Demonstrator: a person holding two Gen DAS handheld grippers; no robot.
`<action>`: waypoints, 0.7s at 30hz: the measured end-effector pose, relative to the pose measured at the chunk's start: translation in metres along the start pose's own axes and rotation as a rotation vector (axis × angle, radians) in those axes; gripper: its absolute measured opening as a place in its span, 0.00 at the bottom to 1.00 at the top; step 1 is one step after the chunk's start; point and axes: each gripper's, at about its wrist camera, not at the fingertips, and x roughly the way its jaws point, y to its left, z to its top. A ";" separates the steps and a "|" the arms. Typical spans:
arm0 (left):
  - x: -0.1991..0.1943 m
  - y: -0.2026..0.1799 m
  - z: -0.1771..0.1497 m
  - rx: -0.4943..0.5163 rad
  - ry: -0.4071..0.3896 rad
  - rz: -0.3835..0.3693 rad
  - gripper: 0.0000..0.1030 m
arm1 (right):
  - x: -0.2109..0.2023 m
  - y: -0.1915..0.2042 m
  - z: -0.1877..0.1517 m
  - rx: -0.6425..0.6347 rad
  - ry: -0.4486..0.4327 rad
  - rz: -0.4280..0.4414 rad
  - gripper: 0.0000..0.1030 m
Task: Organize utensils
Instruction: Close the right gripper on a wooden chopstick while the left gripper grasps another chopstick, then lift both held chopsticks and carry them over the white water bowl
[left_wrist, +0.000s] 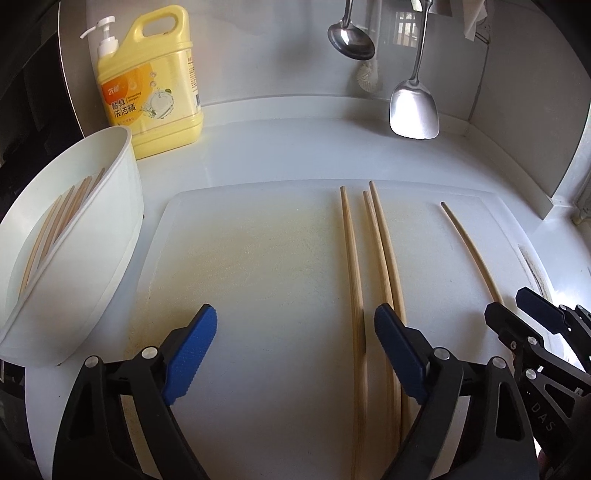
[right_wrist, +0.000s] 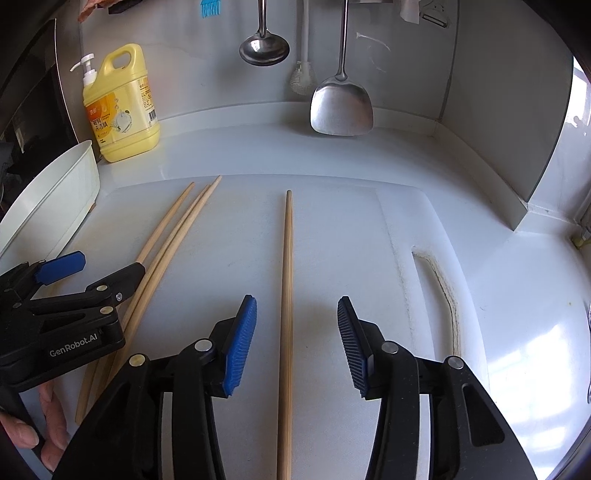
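Note:
Three wooden chopsticks (left_wrist: 384, 240) lie side by side on a white cutting board (left_wrist: 258, 258). A fourth chopstick (left_wrist: 469, 243) lies apart to their right. My left gripper (left_wrist: 295, 317) is open over the board; the leftmost chopstick (left_wrist: 352, 280) runs just inside its right finger, not pressed. My right gripper (right_wrist: 296, 301) is open astride the lone chopstick (right_wrist: 287, 277), with the pads clear of it. A white holder (left_wrist: 125, 177) at the left is tilted and has several chopsticks (left_wrist: 55, 225) inside. Each gripper shows in the other's view: right gripper (left_wrist: 517, 306), left gripper (right_wrist: 92, 273).
A yellow detergent bottle (left_wrist: 155, 85) stands at the back left next to the holder. A steel ladle (left_wrist: 351, 40) and a spatula (left_wrist: 413, 110) hang on the back wall, with a brush (right_wrist: 303, 79) between them. A hand (right_wrist: 48, 424) holds the left gripper.

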 end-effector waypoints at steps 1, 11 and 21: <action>-0.001 -0.002 0.000 0.006 0.000 -0.006 0.73 | 0.000 0.000 0.001 -0.001 0.001 0.001 0.43; -0.009 -0.017 -0.001 0.046 0.006 -0.036 0.08 | -0.001 0.012 -0.002 -0.048 -0.006 0.012 0.12; -0.019 -0.008 -0.005 -0.023 0.071 -0.072 0.07 | -0.012 -0.005 -0.005 0.048 0.009 0.090 0.06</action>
